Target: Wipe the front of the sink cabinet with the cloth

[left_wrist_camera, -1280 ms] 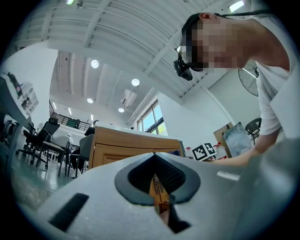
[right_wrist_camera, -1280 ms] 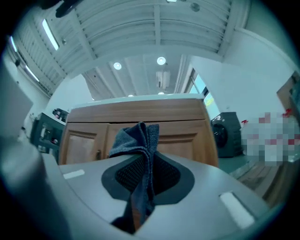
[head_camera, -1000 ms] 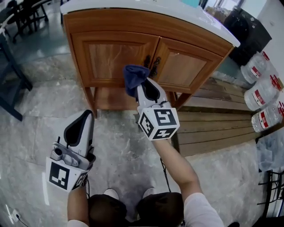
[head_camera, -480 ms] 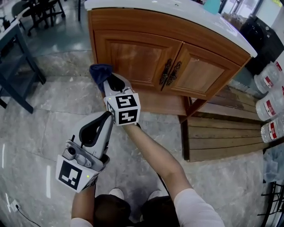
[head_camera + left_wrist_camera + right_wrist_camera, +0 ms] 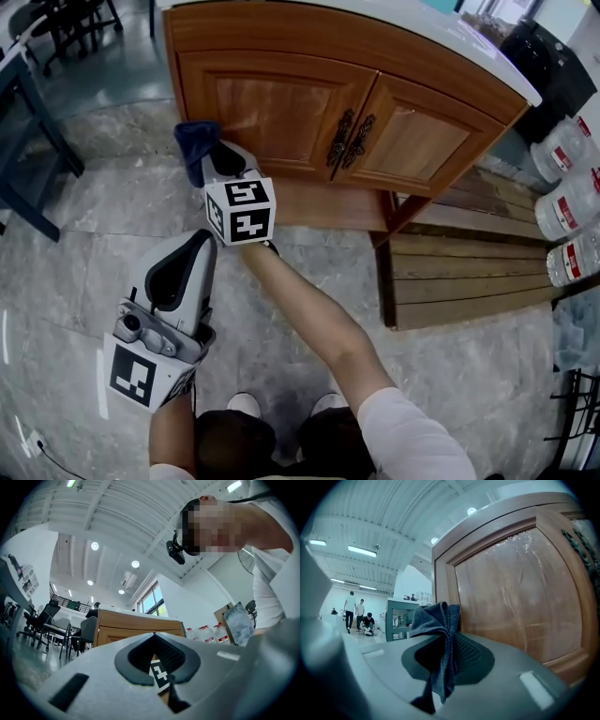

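Now, right tongs clamped tight on the blue cloth, right at the left edge of the sink cabinet; its front stretches away toward 2 o'clock. Left tongs, closed on nothing, hang at 6 o'clock, farther from the wood.

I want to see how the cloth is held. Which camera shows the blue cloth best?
The right gripper view: the blue cloth sits close up, pinched in the shut jaws of the right gripper beside the cabinet door. The head view shows only a small blue bunch at that gripper's tip. The left gripper view does not show it.
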Demonstrator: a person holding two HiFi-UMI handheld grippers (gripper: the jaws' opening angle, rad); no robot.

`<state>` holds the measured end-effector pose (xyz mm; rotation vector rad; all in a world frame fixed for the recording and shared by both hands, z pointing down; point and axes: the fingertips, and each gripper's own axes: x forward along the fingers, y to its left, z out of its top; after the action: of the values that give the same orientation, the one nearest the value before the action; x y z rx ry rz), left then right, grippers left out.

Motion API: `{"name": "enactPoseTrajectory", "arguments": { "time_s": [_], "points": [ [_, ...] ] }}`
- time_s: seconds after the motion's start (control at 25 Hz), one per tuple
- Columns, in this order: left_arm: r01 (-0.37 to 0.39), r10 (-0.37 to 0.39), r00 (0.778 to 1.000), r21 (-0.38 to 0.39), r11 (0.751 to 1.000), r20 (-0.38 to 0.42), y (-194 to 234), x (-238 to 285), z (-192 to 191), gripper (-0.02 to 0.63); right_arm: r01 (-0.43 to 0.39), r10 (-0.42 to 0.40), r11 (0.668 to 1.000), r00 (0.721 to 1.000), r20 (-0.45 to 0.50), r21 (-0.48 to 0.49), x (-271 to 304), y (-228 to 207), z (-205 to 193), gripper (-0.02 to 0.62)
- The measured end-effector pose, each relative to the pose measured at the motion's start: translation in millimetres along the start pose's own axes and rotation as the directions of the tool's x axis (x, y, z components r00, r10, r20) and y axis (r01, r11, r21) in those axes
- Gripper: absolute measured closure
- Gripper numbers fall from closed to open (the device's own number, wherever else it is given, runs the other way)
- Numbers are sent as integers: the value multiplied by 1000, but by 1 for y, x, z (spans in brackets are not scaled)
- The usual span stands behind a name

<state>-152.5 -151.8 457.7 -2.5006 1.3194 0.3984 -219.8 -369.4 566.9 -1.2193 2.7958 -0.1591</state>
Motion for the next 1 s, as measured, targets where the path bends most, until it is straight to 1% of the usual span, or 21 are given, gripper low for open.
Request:
{"name": "enactPoseTrajectory", "arguments": {
  "time_s": [0.12,0.28,0.44,0.84,0.92,1.0],
  "points": [
    [1,-1,1000,1,1000,-2,0,1,0,601,28,-29,1000,1000,9,1,-8,-14,2,535],
    [3,-3,1000,6,1000,-6,-3,3,0,601,99,-100,994,995,24,44,-32,-52,6,535],
    [17,-17,1000,7,1000,-7,-9,6,-1,601,156,-158,986,986,45,57,-57,-83,7,535],
    [38,-38,999,5,999,-2,-18,8,2,601,246,-245,969,968,49,-18,-99,-130,9,535],
    [40,-40,999,3,999,-3,-18,9,2,601,271,-270,962,962,50,-24,-107,-139,9,534],
    [44,-44,999,1,999,-4,-19,9,1,601,306,-303,950,952,51,-56,-117,-148,8,535]
  ]
}}
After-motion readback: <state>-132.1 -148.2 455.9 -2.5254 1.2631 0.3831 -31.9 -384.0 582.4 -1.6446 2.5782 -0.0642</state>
